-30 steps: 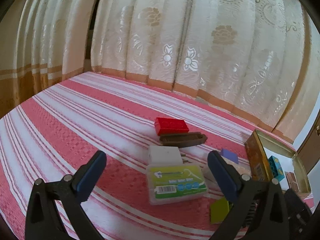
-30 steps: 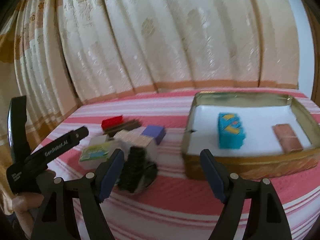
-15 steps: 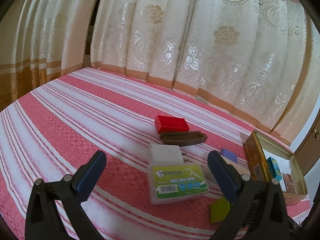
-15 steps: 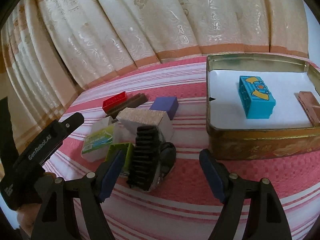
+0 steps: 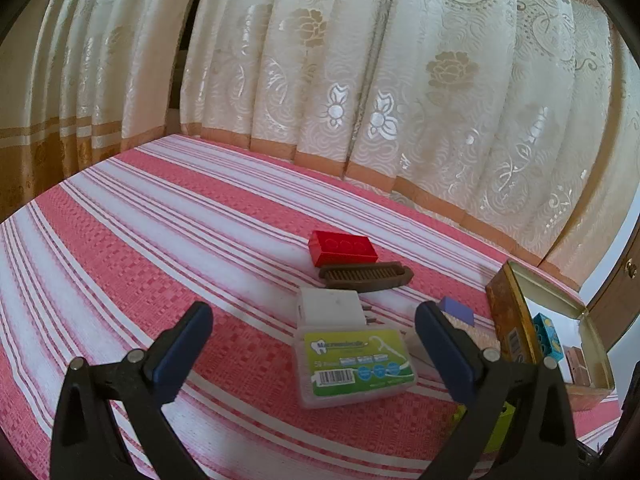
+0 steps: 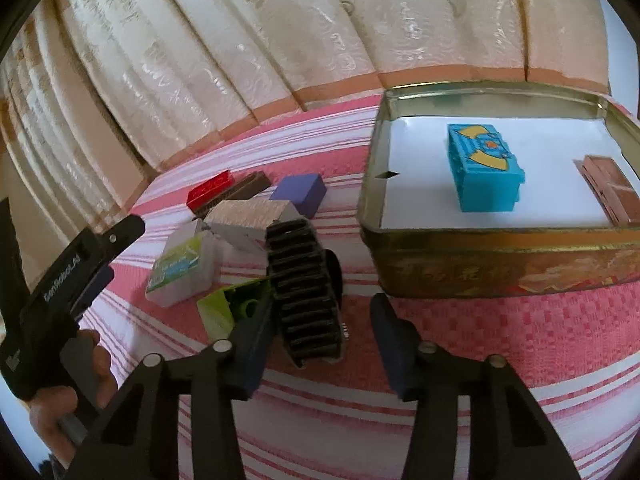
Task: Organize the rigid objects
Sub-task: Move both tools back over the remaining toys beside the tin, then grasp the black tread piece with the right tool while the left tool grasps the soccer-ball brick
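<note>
My right gripper (image 6: pixel 320 332) is down low over the striped pink-and-white cloth (image 5: pixel 160 240), jaws just been closing in, now at a middling gap. The black ribbed gear-like part (image 6: pixel 306 288) stands on edge between them; my left finger pad (image 6: pixel 256 340) looks right against its ribbed side, the right pad (image 6: pixel 390 344) sits apart from it with cloth showing in the gap, so no clamp yet as far as I can tell. A lime-green piece (image 6: pixel 232 308) lies just beside the black part, partly behind my left finger. Beyond it sit a clear floss-pick box with a green label (image 6: pixel 180 268), a grey block with a textured top (image 6: pixel 252 220), a purple block (image 6: pixel 302 194), a brown comb-like piece (image 6: pixel 240 190) and a red brick (image 6: pixel 210 190), all clustered. To the right is the open gold tin (image 6: pixel 500 264), white inside, holding a cyan block (image 6: pixel 482 168) and a brown piece (image 6: pixel 612 188). My left gripper (image 5: pixel 314 344) hangs above the cloth, jaws wide, holding nothing; the floss-pick box lies on the cloth ahead, seen between its fingers, touching neither. A white plug adapter (image 5: pixel 330 306) is touching the box's far edge. My left hand (image 6: pixel 68 392) shows at the right wrist view's lower left edge, wrapped around the left gripper's handle.
</note>
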The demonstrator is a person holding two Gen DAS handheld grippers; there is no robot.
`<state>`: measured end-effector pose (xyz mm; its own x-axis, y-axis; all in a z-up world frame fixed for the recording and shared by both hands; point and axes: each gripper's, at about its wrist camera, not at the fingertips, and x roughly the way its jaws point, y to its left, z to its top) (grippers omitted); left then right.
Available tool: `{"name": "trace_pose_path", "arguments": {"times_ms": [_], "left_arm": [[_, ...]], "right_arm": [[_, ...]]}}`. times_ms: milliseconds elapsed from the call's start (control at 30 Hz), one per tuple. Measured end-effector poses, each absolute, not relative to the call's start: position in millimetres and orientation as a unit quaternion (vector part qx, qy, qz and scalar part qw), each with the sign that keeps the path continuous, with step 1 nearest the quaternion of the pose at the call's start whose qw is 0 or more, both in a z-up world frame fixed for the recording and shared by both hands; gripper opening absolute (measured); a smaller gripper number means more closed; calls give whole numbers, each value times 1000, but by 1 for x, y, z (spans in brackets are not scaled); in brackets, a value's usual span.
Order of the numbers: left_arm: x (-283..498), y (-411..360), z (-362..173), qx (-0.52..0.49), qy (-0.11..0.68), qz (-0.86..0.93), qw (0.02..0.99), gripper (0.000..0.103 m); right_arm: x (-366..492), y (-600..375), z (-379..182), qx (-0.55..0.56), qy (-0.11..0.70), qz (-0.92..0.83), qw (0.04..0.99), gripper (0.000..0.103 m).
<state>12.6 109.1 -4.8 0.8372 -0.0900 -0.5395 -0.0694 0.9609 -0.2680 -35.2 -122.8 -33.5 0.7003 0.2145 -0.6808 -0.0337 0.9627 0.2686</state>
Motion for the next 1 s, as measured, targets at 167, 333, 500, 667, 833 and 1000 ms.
{"name": "trace_pose_path", "arguments": {"times_ms": [167,333,500,667,833,1000], "left_arm": [[13,105,-4,-130,285,-10,950,102],[11,100,-2,-118,281,-16,952,102],[10,98,-1,-115,277,-20,954,102],[9,95,1,-109,273,-26,956,102],[3,85,5,-91,260,-59,959,102],[-8,60,6,-44,274,-145,950,102]], "right_arm": [[-26,-116,-34,117,386,76,912,47],[-17,-116,-37,128,392,92,907,44],[-27,-110,-32,94,382,110,913,30],[-43,-125,-29,126,356,134,916,30],[-54,-137,-23,130,337,123,924,30],[-69,-150,-20,129,320,108,932,30]]}}
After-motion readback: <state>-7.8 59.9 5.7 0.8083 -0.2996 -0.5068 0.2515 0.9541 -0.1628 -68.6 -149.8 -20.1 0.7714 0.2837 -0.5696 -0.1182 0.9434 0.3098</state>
